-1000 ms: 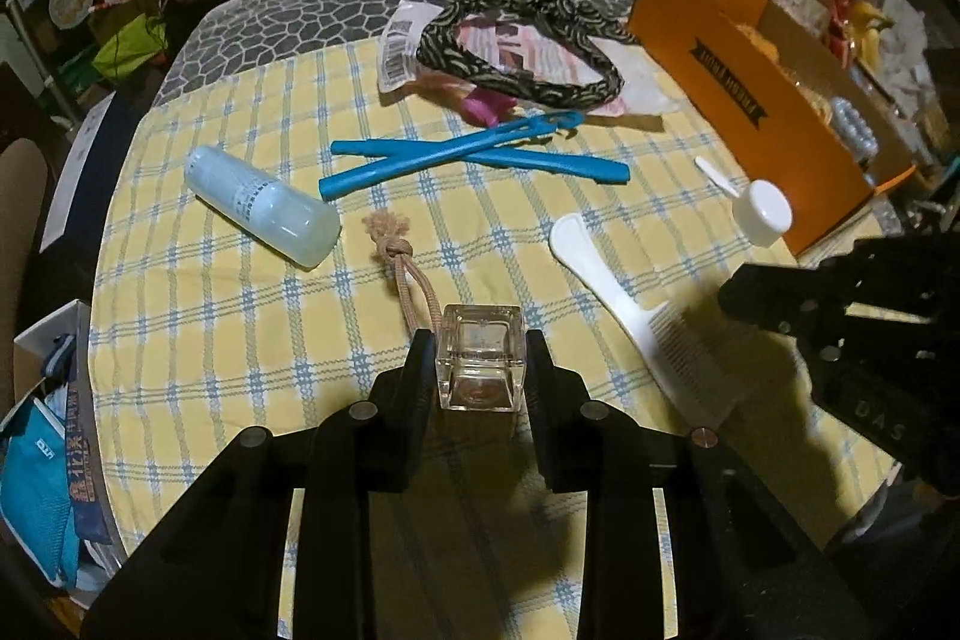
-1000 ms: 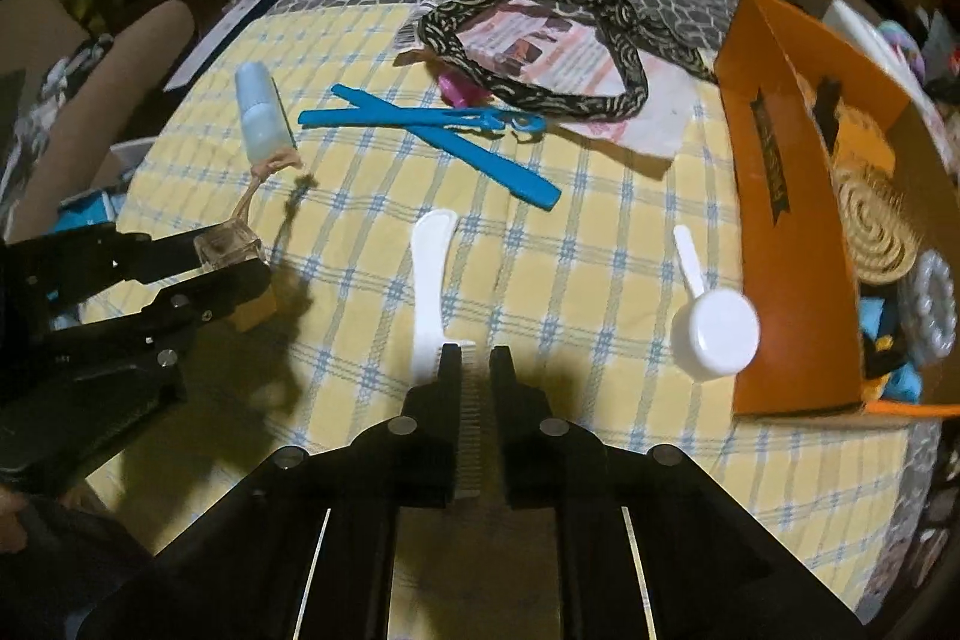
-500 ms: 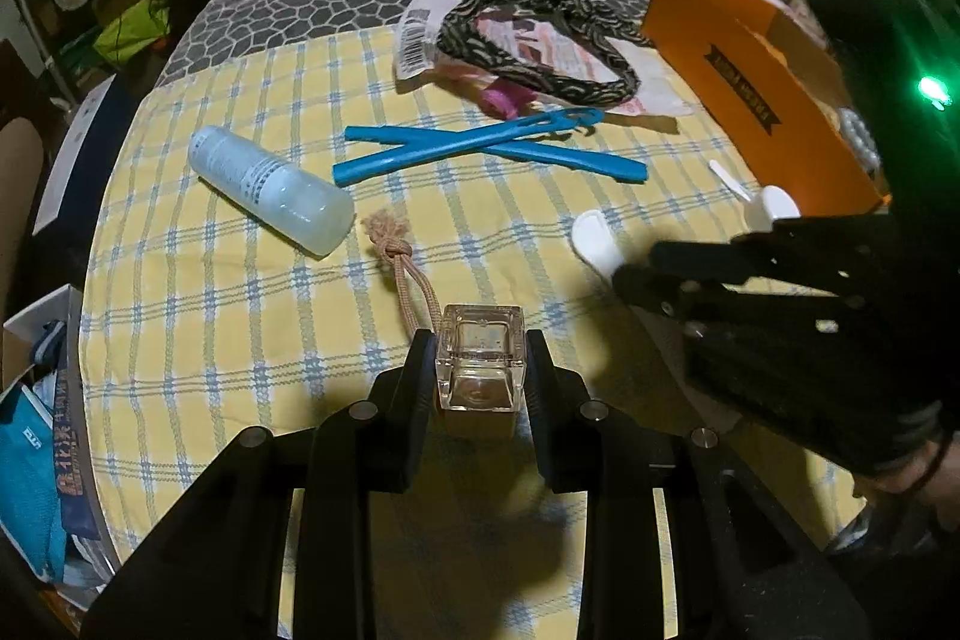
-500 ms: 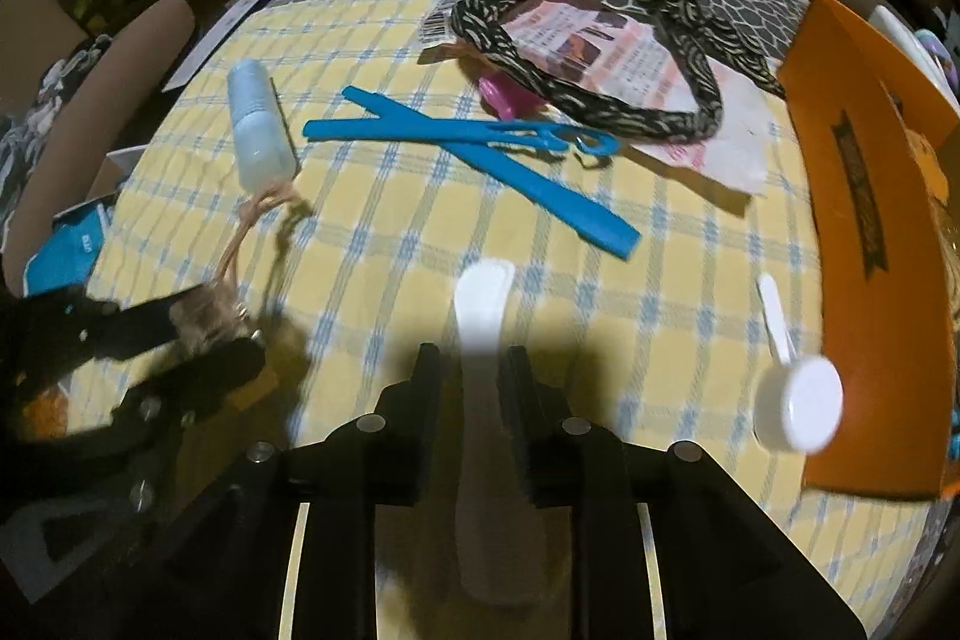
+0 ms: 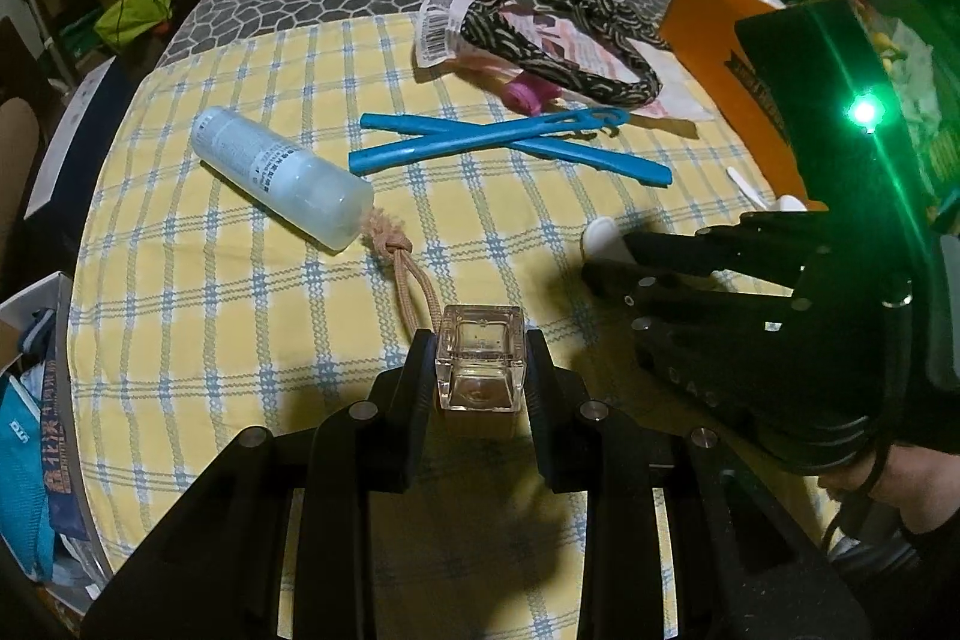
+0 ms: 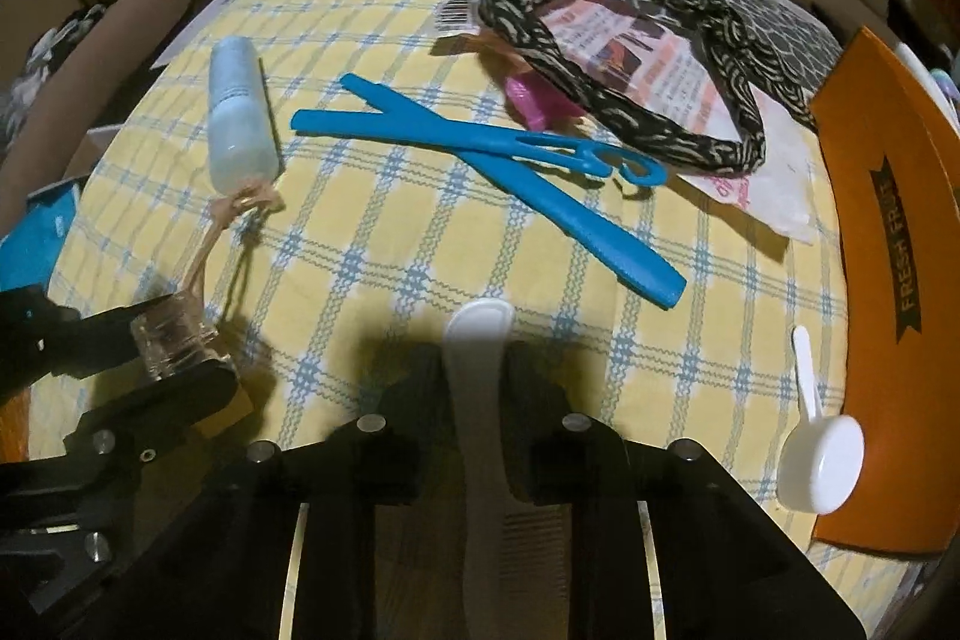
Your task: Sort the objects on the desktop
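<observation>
Bare cloth [image 6: 384, 250] just ahead of right gripper [image 6: 477, 376]; blue clips [image 6: 480, 154] cross further ahead, scoop [image 6: 819, 451] & orange box [image 6: 888, 280] block its right side.

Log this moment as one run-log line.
left tongs: shut on glass cube bottle | right tongs: straddling white comb, grip unclear | orange box: at right

You have a yellow cloth [image 6: 384, 220] with blue checks, blue tongs [image 6: 480, 148], an orange box [image 6: 888, 244], a white comb [image 6: 477, 358] and a black-and-cream patterned headband [image 6: 630, 100].
</observation>
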Available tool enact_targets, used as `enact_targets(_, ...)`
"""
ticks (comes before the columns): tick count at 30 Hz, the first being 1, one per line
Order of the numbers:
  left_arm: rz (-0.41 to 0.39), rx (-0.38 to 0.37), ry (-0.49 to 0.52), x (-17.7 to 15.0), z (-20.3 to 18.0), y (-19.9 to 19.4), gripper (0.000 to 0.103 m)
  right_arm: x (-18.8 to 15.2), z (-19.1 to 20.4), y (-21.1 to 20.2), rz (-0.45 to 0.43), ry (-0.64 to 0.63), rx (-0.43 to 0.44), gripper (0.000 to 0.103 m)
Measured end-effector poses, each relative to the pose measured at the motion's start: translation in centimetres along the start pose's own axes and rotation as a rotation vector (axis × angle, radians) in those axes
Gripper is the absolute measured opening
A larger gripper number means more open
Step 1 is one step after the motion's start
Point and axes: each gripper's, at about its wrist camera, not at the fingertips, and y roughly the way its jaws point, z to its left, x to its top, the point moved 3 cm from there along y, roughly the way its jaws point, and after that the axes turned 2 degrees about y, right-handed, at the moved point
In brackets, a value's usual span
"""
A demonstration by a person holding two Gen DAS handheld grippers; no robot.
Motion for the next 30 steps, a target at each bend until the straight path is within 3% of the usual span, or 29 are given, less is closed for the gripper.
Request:
enact_targets(6,-0.003,-0.003,0.0,0.2,-0.3,-0.4,0.027,0.2,-0.6,-1.9,-0.032,0.015,0.023,0.021)
enact_targets(17,-0.037,-0.004,0.01,1.2,-2.0,-2.6,0.027,1.2,-1.9,-8.4,-0.168,0.054,0.027,0.022)
enact_targets(18,-0.038,-0.005,0.013,1.3,-2.2,-2.7,0.027,1.2,-1.8,-8.7,-0.16,0.044,0.026,0.023)
enact_targets(19,-0.039,-0.004,0.017,1.4,-2.5,-2.8,0.027,1.2,-1.9,-8.7,-0.126,0.034,0.019,0.032)
enact_targets(20,-0.04,-0.005,0.02,1.5,-2.8,-2.9,0.027,1.2,-2.1,-8.8,-0.116,0.029,0.001,0.047)
enact_targets(21,-0.041,-0.007,0.022,1.6,-3.1,-3.0,0.026,1.0,-2.4,-9.1,-0.119,0.021,-0.019,0.051)
enact_targets(30,-0.039,-0.022,0.05,1.9,-5.2,-2.8,0.027,-1.1,-7.7,-8.8,-0.026,-0.005,-0.136,0.051)
